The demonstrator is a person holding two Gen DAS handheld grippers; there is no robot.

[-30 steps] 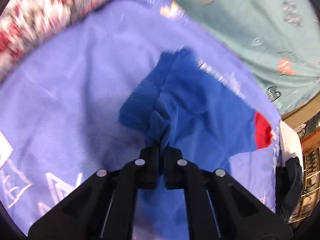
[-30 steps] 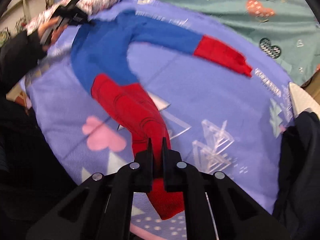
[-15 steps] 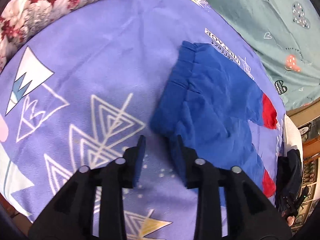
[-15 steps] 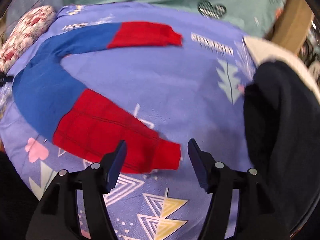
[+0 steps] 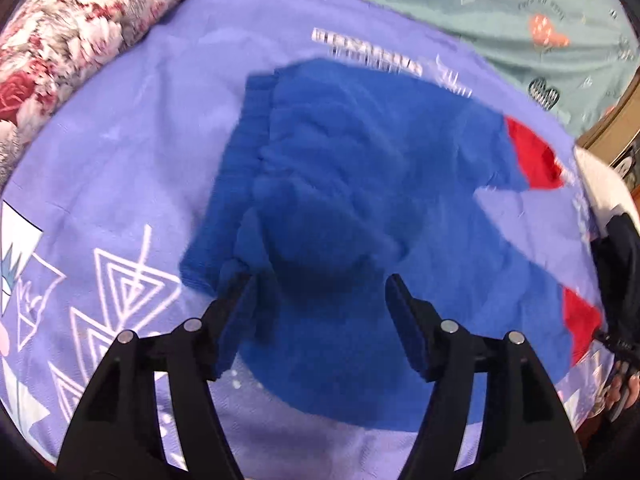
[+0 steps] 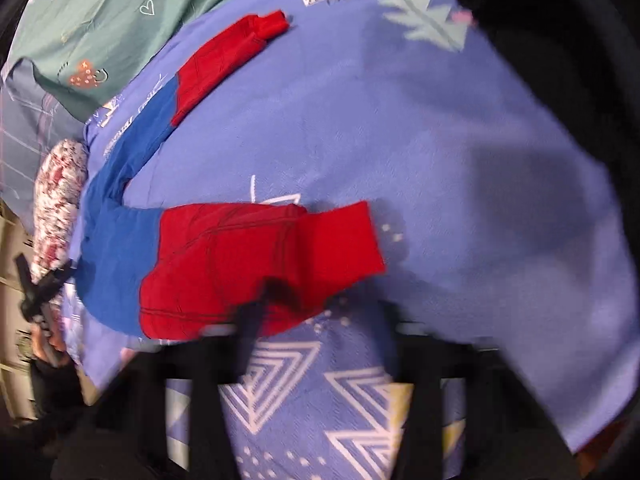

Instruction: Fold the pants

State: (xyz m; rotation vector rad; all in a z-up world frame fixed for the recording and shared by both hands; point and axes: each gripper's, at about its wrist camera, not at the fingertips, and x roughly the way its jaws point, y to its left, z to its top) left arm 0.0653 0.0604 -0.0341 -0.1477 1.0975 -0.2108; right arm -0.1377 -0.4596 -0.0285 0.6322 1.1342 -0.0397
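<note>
Blue pants with red lower legs (image 5: 352,184) lie spread on a purple patterned bedsheet (image 5: 120,128). In the left wrist view my left gripper (image 5: 320,304) is open, its jaws wide apart over the blue waist part, holding nothing. In the right wrist view the pants (image 6: 248,264) show two splayed legs: the near red leg end lies just ahead of my right gripper (image 6: 320,320), which is blurred, open and empty. The far red leg end (image 6: 224,56) lies toward the top left.
A floral pillow (image 5: 72,40) lies at the bed's far left. A teal patterned sheet (image 5: 500,8) covers the far side. A person's dark clothing (image 6: 560,60) fills the right of the right wrist view. The left gripper and hand (image 6: 40,312) show at its left edge.
Both grippers let go of the pants and opened wider. The left gripper moved over the blue waist part; the right one swung so the near red leg end sits just ahead of it.
</note>
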